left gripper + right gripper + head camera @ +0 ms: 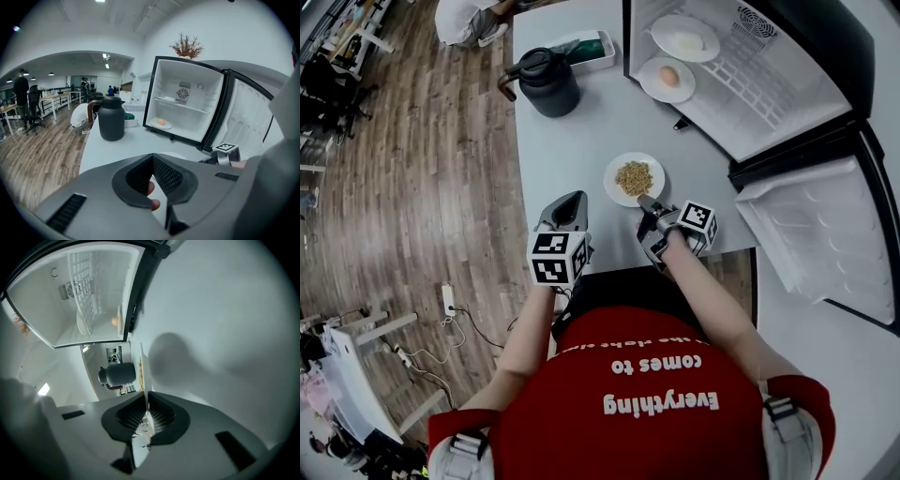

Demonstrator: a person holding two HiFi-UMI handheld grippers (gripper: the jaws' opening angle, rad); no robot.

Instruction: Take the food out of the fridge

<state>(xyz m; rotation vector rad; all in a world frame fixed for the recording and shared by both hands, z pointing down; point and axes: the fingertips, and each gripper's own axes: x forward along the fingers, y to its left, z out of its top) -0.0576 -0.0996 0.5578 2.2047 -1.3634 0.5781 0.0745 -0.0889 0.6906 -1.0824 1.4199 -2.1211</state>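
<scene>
While the right tool [645, 202] is clamped on the near rim of the grain plate [613, 190], on the bench [572, 150] before the fridge [769, 84], the egg plate [649, 89] sits inside the fridge, straight beyond that tool. The left tool [572, 202], closed on nothing, lies farther from the fridge.

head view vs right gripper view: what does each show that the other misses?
Head view only: the left gripper, the person's red shirt, the wooden floor. Right gripper view only: the right gripper shut on the rim of the plate, seen edge-on and close up. Both: that plate, the black jug, the open fridge with an orange item inside.
</scene>
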